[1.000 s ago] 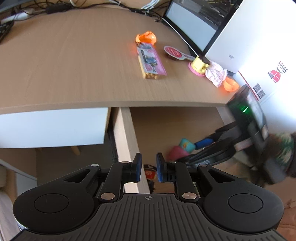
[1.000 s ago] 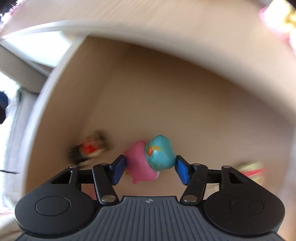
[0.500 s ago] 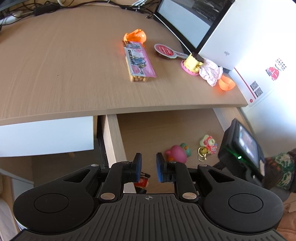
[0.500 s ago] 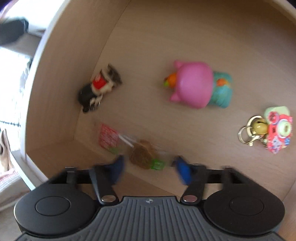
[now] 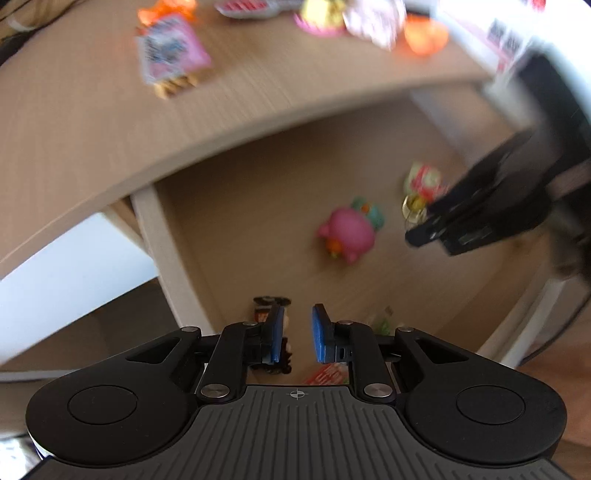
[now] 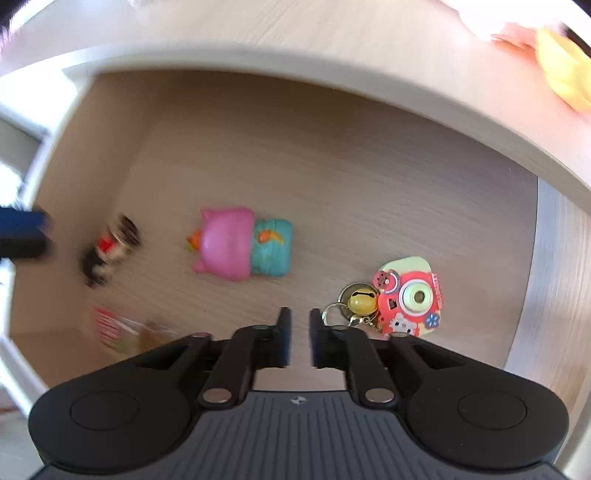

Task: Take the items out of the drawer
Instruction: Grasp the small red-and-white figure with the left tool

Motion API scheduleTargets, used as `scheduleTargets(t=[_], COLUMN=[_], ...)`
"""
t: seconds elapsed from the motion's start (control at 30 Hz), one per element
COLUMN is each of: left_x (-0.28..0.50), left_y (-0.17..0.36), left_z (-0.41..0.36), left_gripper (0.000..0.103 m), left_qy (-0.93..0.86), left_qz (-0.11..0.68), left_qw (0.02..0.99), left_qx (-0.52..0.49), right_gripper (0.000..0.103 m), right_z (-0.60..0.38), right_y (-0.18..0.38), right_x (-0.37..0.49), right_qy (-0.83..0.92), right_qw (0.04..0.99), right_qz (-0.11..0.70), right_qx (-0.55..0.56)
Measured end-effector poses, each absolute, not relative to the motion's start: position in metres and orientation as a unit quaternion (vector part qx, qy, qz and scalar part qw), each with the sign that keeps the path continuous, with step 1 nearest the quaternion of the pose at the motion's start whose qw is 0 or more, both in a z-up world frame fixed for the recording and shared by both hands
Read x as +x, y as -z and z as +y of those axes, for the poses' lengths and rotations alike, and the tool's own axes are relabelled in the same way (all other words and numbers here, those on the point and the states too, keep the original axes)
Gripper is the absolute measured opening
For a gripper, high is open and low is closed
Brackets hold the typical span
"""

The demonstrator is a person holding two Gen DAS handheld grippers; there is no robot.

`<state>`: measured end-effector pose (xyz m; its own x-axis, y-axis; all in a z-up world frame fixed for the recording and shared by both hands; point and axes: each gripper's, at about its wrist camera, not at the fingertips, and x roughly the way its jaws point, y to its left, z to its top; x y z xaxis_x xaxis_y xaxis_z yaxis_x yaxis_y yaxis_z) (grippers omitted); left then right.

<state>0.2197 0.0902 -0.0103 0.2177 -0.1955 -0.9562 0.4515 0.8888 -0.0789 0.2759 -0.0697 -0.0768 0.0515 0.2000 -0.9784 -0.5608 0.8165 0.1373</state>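
The open wooden drawer (image 6: 369,177) holds a pink and teal toy (image 6: 229,243), a red toy camera keychain (image 6: 410,299) with a yellow bell (image 6: 364,301), a dark figure with red (image 6: 110,247) and a red packet (image 6: 110,325). My right gripper (image 6: 297,325) hangs over the drawer floor just left of the bell. Its jaws are closing, stand narrowly apart, and nothing is between them. My left gripper (image 5: 297,332) points down over the drawer's left side with a narrow empty gap. The dark figure (image 5: 271,306) lies partly hidden under its left finger.
The desk top (image 5: 110,122) above the drawer carries a pink snack pack (image 5: 170,51), orange pieces (image 5: 424,35) and other small blurred items. The drawer's left wall (image 5: 162,251) is close to my left gripper. The right gripper (image 5: 443,229) reaches in from the right.
The right gripper drew back from the pink and teal toy, which lies in the drawer, shifted toward the keychain and narrowed its jaws. The left gripper swung down over the drawer.
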Motion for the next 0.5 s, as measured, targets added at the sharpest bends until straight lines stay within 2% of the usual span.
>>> scheduleTargets(t=[0.03,0.07,0.37,0.43,0.5], left_x=[0.22,0.221,0.222,0.224,0.223], left_y=[0.016,0.021,0.066,0.072,0.077], left_z=[0.083,0.076,0.045,0.041,0.038], left_gripper=[0.019,0.021,0.024,0.029,0.038], left_qy=[0.207,0.205,0.161,0.153,0.154], left_qz=[0.595,0.601,0.625,0.628,0.63], left_qw=[0.765,0.758,0.706,0.701,0.697], left_qx=[0.131,0.152,0.293,0.302,0.305], right_gripper=[0.054,0.06,0.059,0.059,0.059], right_z=[-0.074,-0.078,-0.116,-0.116,-0.12], right_y=[0.073,0.07,0.076,0.089,0.092], right_x=[0.275,0.273,0.275,0.271,0.27], right_qy=[-0.266,-0.263,-0.24,-0.234,-0.231], right_qw=[0.718,0.726,0.743,0.741,0.742], right_qz=[0.63,0.624,0.625,0.629,0.629], right_qx=[-0.128,-0.118,-0.008,0.011,0.016])
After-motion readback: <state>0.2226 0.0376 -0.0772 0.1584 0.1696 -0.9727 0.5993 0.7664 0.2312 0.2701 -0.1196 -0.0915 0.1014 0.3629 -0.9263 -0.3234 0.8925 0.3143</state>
